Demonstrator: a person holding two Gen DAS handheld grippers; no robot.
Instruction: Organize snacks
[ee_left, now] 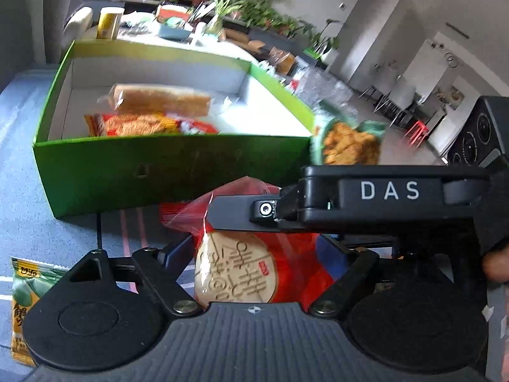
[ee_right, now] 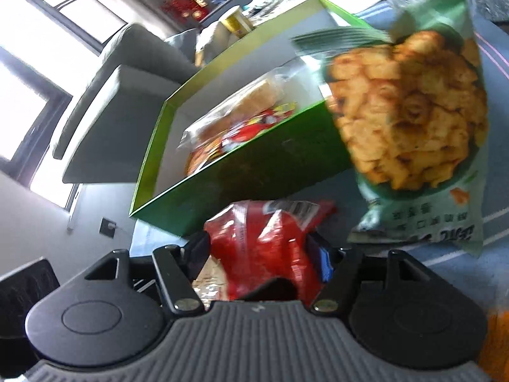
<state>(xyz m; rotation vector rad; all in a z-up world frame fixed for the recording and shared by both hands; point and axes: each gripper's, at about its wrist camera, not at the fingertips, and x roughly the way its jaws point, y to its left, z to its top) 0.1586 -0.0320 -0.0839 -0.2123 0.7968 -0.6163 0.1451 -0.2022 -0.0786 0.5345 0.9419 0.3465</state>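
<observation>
A: Count, box? 
B: One green box (ee_left: 159, 172), open, far side of the blue striped surface (ee_left: 28, 146). Two packs inside, at its left end: one long tan pack (ee_left: 159, 98), and one red-yellow pack (ee_left: 143, 124) nearer, touching it.

A: Outside the box? 
B: Three. One red packet (ee_left: 286, 264) just in front of the near wall. One green bag (ee_right: 407, 111) upright by the near right corner, blurred; support not visible. One yellow-green packet (ee_left: 25, 286) flat at near left, well apart.

A: Claws? 
B: Two, both at the red packet. Right claw (ee_right: 261, 245): clenched on it, wrapper crumpled between the pads. Left claw (ee_left: 254, 248): packet fills the gap, but I cannot tell whether the pads press.
</observation>
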